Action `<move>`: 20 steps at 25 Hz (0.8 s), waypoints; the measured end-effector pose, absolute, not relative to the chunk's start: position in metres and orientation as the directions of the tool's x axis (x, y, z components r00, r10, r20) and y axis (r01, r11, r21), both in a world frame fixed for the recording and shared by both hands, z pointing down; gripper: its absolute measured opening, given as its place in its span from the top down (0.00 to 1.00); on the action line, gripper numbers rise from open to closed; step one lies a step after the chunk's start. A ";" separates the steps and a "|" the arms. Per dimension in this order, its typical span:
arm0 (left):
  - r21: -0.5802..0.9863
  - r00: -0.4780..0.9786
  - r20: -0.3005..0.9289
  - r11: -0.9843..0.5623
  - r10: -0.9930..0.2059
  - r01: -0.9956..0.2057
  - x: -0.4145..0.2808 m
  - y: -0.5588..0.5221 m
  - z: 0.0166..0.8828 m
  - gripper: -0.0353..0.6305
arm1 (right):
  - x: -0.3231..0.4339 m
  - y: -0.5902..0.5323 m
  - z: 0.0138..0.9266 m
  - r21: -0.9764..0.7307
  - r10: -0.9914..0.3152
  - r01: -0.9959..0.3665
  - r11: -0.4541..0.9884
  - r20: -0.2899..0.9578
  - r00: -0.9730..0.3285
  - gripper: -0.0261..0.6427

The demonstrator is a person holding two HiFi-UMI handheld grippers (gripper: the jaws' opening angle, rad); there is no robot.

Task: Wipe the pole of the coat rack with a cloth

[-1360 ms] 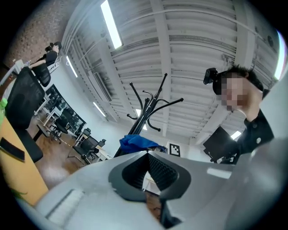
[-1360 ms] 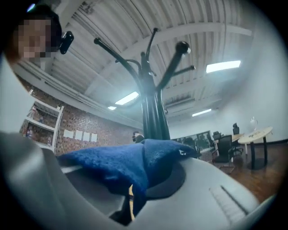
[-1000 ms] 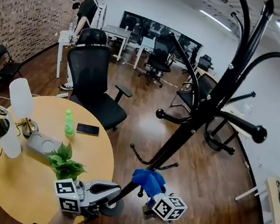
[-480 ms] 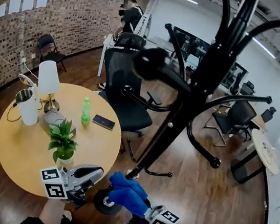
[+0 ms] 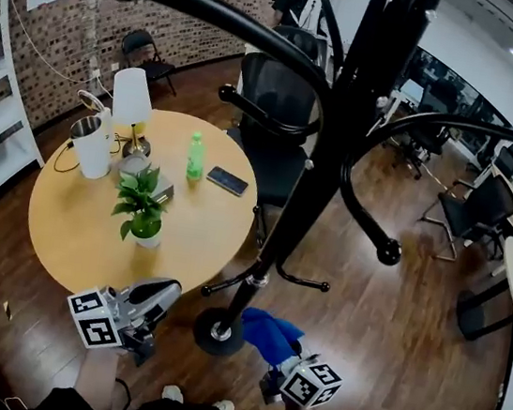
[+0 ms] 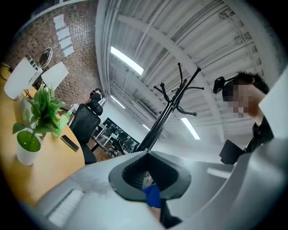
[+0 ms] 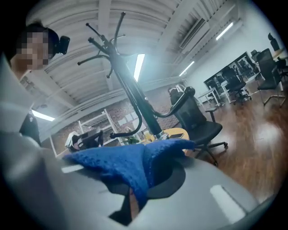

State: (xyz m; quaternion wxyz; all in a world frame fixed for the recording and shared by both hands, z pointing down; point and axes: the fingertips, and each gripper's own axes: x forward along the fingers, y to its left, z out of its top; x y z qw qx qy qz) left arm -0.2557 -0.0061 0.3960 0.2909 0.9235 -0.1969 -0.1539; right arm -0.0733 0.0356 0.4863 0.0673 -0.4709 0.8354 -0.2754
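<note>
At about 9 o'clock in the head view we have the round wooden table [image 5: 54, 228] with a potted plant [image 5: 140, 210] on it. Neither plays any part in the job.

At 7 o'clock sits the left gripper [image 5: 162, 292]. Its own view shows the two jaws pressed together with nothing clamped. The scrap of blue showing through the notch between them looks to us like the cloth beyond, not something gripped. Its tip points toward 2 o'clock, near the round base [image 5: 218, 332] of the coat rack but apart from it.

The pole [image 5: 309, 183] rises from that base at 6 o'clock and leans off toward 1 o'clock, black, smooth and round, with curved arms branching high up. We judge it stiff and slick, so a cloth will slide along it easily. With so much spread up top, the rack may rock if we push sideways. The free left gripper could steady it low on the shaft.

Just at 3 o'clock of the base hangs the blue cloth [image 5: 267, 333], not touching the pole as far as we can tell. It is pinched in the right gripper [image 5: 280, 362] at 5 o'clock, whose jaws are clamped on a bunched part while loose folds flop over both sides. It looks soft, light and limp, a nubbly knit. We would keep the hold at the bunched middle so the overhanging fold can wrap partway round the pole.
</note>
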 end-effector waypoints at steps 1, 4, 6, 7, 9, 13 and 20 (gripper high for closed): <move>0.603 0.873 -0.170 -0.749 -0.457 -0.275 -0.258 -0.002 0.400 0.96 | -0.081 0.036 0.492 -0.513 -0.810 -0.749 0.419 0.161 -0.564 0.93; 0.625 0.888 -0.193 -0.750 -0.418 -0.217 -0.252 0.011 0.411 0.96 | -0.095 0.025 0.496 -0.486 -0.801 -0.753 0.443 0.163 -0.576 0.93; 0.630 0.902 -0.202 -0.756 -0.382 -0.178 -0.245 0.015 0.418 0.96 | -0.098 0.003 0.491 -0.485 -0.816 -0.753 0.445 0.128 -0.564 0.93; 0.632 0.904 -0.203 -0.756 -0.375 -0.171 -0.244 0.013 0.422 0.96 | -0.099 -0.008 0.488 -0.485 -0.820 -0.751 0.448 0.112 -0.561 0.93; 0.634 0.903 -0.209 -0.755 -0.375 -0.167 -0.241 0.009 0.429 0.96 | -0.100 -0.028 0.485 -0.469 -0.817 -0.748 0.470 0.089 -0.570 0.93; 0.605 0.898 -0.271 -0.787 -0.346 -0.121 -0.232 0.010 0.452 0.96 | -0.109 -0.039 0.489 -0.370 -0.779 -0.721 0.586 -0.012 -0.627 0.93; 0.450 0.873 -0.395 -0.888 -0.286 -0.088 -0.188 -0.004 0.536 0.96 | -0.109 -0.038 0.560 -0.155 -0.693 -0.677 0.719 -0.228 -0.684 0.93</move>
